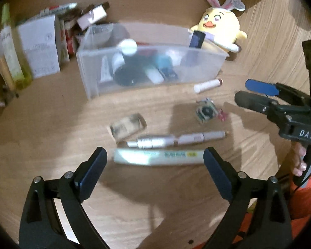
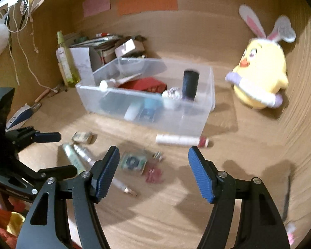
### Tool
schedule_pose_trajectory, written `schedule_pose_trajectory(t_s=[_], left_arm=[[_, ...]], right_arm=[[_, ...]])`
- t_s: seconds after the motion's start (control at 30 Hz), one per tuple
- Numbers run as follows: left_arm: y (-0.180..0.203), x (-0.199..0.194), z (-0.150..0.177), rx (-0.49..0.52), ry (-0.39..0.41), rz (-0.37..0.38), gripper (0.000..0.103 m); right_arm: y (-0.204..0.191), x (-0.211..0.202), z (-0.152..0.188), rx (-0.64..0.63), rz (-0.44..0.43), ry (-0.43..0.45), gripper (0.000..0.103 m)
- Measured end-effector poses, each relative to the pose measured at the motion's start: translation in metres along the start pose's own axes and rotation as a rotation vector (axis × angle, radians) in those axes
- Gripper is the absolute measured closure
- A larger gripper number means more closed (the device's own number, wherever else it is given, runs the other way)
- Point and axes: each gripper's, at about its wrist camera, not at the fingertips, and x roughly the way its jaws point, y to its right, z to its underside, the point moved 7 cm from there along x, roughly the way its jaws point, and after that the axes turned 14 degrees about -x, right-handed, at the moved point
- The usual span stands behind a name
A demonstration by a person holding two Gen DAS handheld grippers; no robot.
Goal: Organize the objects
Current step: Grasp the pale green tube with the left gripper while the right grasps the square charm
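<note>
A clear plastic bin (image 1: 89, 70) (image 2: 205, 112) holds several cosmetics. Loose on the wooden desk lie a white tube (image 1: 157, 157) (image 2: 72, 158), a silver pen-like stick (image 1: 153, 142) (image 2: 84, 152), a pale pencil (image 1: 201, 137), a small tan box (image 1: 127, 125) (image 2: 82, 137), a green patterned compact (image 1: 205, 112) (image 2: 133, 161), pink bits (image 2: 153, 175) and a white lipstick tube (image 1: 208, 85) (image 2: 180, 140). My left gripper (image 1: 155, 157) is open just before the white tube. My right gripper (image 2: 153, 166) is open and empty above the compact; it also shows in the left wrist view (image 1: 246, 92).
A yellow chick plush with rabbit ears (image 1: 219, 31) (image 2: 261, 76) sits at the back right. Boxes and papers (image 1: 41, 47) (image 2: 105, 49) and a green spray bottle (image 2: 65, 62) stand at the back left. Coloured notes (image 2: 147, 0) hang on the back wall.
</note>
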Motion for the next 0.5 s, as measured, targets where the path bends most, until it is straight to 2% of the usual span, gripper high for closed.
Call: schedule_pose_trajectory(t_s=[0.1,0.17,0.2,0.33,0.5], left_arm=[[0.003,0.006,0.009,0.003,-0.022,0.005,0.007],[0.006,0.008,0.013,0.018,-0.031,0.001,0.007],[0.007,0.007,0.013,0.027,-0.029,-0.003,0.007],[0.012,-0.002,0.01,0.062,0.003,-0.002,0.007],[0.017,-0.011,0.003,0.137,0.042,-0.018,0.007]], right_arm=[[-0.007,0.005,0.006,0.001,-0.019,-0.015,0.039],[-0.012,0.008,0.009,0.0,-0.031,-0.024,0.045],[-0.013,0.01,0.01,-0.001,-0.037,-0.03,0.051],[-0.023,0.02,0.012,-0.005,-0.084,-0.069,0.063],[-0.029,0.034,0.008,-0.044,-0.083,-0.104,0.067]])
